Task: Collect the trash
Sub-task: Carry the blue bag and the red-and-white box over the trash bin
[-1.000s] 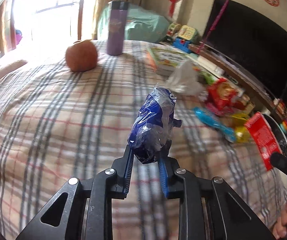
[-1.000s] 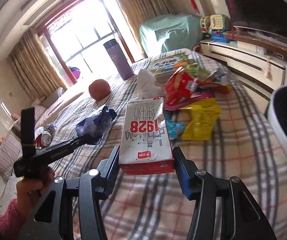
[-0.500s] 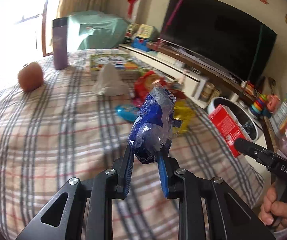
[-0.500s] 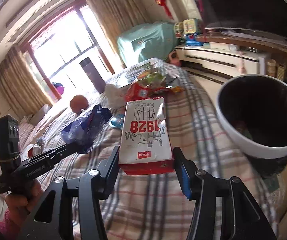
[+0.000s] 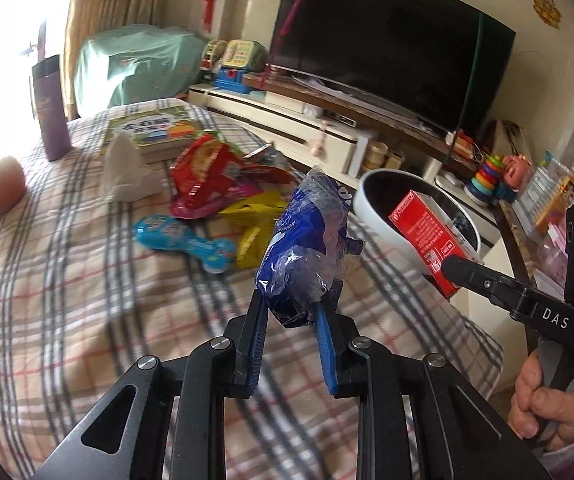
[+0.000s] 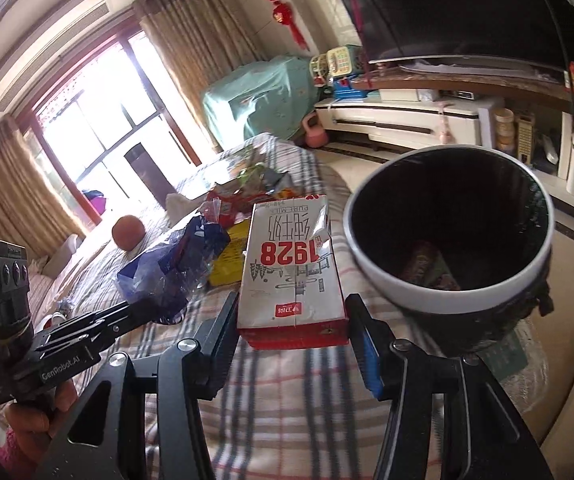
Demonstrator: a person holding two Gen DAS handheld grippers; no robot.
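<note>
Trash bin (image 6: 371,268) (contents dim, perhaps wrappers) beside bed (image 6: 287,400); right hand-held gripper (image 6: 293,320) pinches milk carton (image 6: 291,276), left hand-held gripper (image 5: 290,312) pinches blue wrapper (image 5: 307,248).

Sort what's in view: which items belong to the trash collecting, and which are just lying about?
Part of the job:
- blue wrapper, in the left gripper
- milk carton, in the right gripper
- trash bin
- red snack bag, yellow wrapper, light blue wrapper on the bed

Lying about:
- purple flask
- picture book
- round orange fruit
</note>
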